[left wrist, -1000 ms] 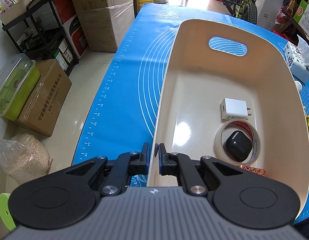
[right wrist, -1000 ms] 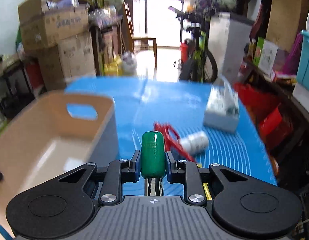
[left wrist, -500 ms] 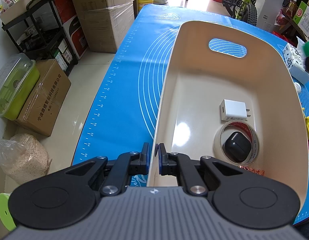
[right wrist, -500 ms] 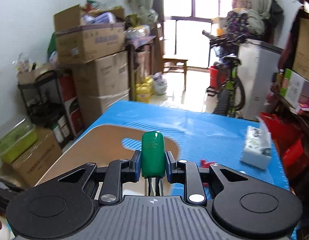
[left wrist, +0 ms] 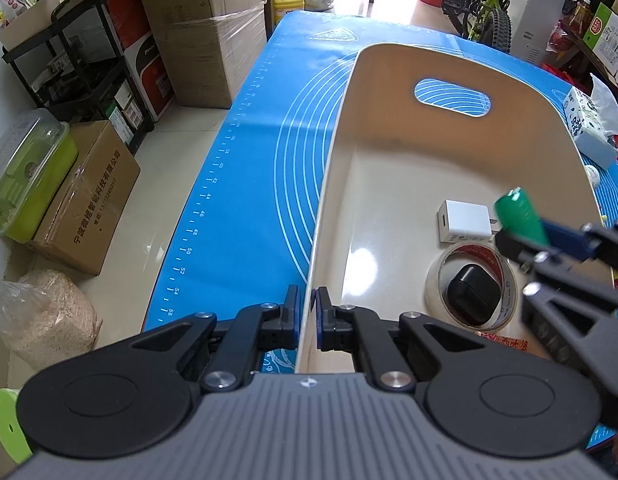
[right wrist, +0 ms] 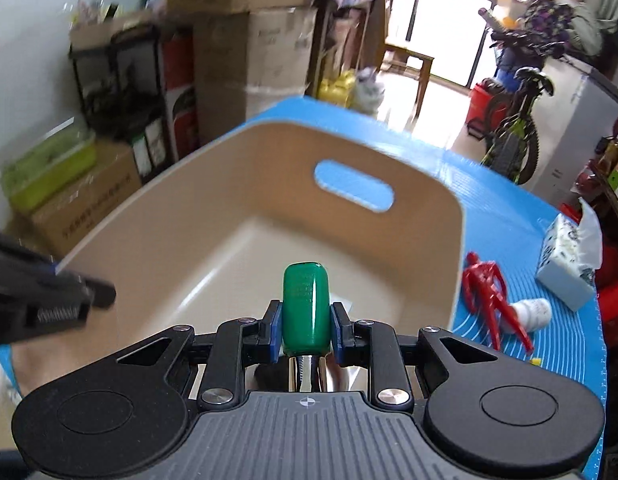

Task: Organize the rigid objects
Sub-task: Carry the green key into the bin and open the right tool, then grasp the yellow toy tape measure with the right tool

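My left gripper (left wrist: 307, 314) is shut on the near left wall of a cream bin (left wrist: 389, 168). The bin holds a white charger (left wrist: 463, 222), a tape roll (left wrist: 439, 284) and a black case (left wrist: 473, 292) inside the roll. My right gripper (right wrist: 306, 322) is shut on a green-handled tool (right wrist: 307, 304) with a metal shaft, and holds it over the bin (right wrist: 269, 216). In the left wrist view the right gripper (left wrist: 549, 236) and the green handle (left wrist: 519, 216) are above the bin's right side.
A red toy figure (right wrist: 491, 292), a white bottle (right wrist: 531, 314) and a tissue pack (right wrist: 569, 264) lie on the blue mat (right wrist: 509, 216) right of the bin. Cardboard boxes (left wrist: 205, 28), a black shelf and a green container stand on the floor at the left.
My right gripper has carried the green-handled tool leftward from the mat to above the bin and now shows in the left wrist view. The left gripper has not moved.
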`<state>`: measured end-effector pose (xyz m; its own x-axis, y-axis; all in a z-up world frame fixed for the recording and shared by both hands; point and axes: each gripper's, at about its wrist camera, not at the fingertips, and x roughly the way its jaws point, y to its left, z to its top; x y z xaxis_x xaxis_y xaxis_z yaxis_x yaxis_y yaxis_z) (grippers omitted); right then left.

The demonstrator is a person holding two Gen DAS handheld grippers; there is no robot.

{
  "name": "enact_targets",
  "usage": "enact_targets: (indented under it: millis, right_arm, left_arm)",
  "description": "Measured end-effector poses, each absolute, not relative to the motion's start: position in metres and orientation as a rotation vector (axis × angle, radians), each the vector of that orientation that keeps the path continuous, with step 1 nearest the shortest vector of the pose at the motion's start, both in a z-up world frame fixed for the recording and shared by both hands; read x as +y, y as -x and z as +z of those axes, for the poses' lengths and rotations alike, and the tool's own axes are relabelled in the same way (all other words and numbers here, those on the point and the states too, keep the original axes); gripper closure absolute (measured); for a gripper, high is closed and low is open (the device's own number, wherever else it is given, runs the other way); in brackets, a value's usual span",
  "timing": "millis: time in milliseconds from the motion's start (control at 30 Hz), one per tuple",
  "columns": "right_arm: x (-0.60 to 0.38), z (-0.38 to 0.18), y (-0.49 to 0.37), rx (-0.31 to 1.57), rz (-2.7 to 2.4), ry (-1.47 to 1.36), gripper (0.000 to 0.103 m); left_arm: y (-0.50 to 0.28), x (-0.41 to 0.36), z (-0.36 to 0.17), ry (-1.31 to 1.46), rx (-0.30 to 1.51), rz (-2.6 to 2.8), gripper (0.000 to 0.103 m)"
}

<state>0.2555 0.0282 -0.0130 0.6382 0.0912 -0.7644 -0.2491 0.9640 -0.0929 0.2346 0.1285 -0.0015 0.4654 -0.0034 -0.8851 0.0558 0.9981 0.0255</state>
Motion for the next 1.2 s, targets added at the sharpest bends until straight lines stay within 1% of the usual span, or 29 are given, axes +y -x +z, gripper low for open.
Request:
enact_targets:
  millis: [233,267,300,367,400,467,600,700,767,833,1000,1200]
  right_arm:
    - [0.027,-0.030,-0.260,0.947,0.196,0.228,0.068]
    - [0.026,-0.030,-0.260,0.943,0.195,0.233,0.063]
    - [0.026,-0.028,-0.259,0.935,0.199,0.228,0.063]
    - [0.022,-0.021,-0.258,0.913,0.208,0.206,0.056]
    - [0.020,-0.016,-0.257,0.902,0.212,0.192,0.055]
    - [0.013,-0.004,-0.254,0.871,0.206,0.166,0.047]
    - [-0.010,0.020,-0.247,0.803,0.180,0.091,0.045]
    - [-0.034,0.035,-0.240,0.759,0.134,0.028,0.042]
    - [-0.054,0.038,-0.236,0.735,0.087,0.001,0.034]
    - [-0.075,0.036,-0.234,0.738,0.030,-0.008,0.032]
    - [-0.130,0.015,-0.234,0.789,-0.099,-0.032,0.032]
    - [-0.167,-0.024,-0.236,0.893,-0.160,0.016,0.030]
  left_arm:
    - [-0.235,0.128,-0.001,-0.054,1.086,-0.036,0.094]
    - [-0.234,0.128,-0.001,-0.054,1.085,-0.037,0.094]
    - [-0.234,0.128,-0.001,-0.055,1.084,-0.037,0.094]
    - [-0.235,0.129,-0.001,-0.055,1.086,-0.035,0.094]
    - [-0.235,0.129,-0.001,-0.054,1.086,-0.035,0.094]
    - [-0.235,0.129,-0.001,-0.056,1.086,-0.036,0.094]
    - [-0.235,0.129,-0.001,-0.055,1.086,-0.035,0.094]
    - [-0.235,0.129,-0.001,-0.054,1.086,-0.035,0.094]
    - [-0.235,0.129,-0.001,-0.054,1.086,-0.036,0.094]
    - [-0.235,0.129,-0.001,-0.055,1.085,-0.036,0.094]
    - [-0.235,0.129,-0.001,-0.053,1.086,-0.035,0.094]
    - [-0.235,0.130,-0.001,-0.053,1.086,-0.035,0.094]
